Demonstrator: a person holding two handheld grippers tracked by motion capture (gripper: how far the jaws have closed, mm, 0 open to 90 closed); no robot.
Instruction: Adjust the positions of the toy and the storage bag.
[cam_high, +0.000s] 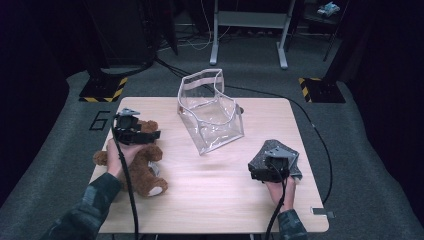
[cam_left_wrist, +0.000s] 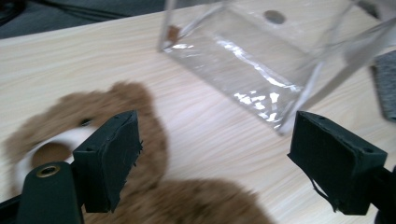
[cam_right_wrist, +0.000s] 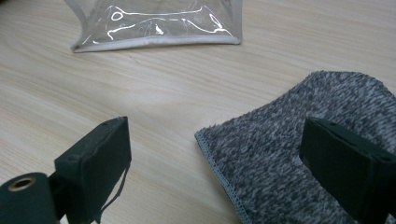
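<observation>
The high view gives the layout: the left gripper (cam_high: 150, 135) sits above the teddy bear (cam_high: 137, 167) at the left edge of the table (cam_high: 215, 195); the right gripper (cam_high: 257, 172) sits over the grey cloth (cam_high: 285, 152) at the right; the clear bag (cam_high: 210, 112) stands between them. The left gripper view adds the bear's blurred face beneath open, empty jaws. The right gripper view shows jaws apart, astride the cloth's stitched edge, not pressing it. Both forearms enter from below; the bear is brown and lies on its back.
</observation>
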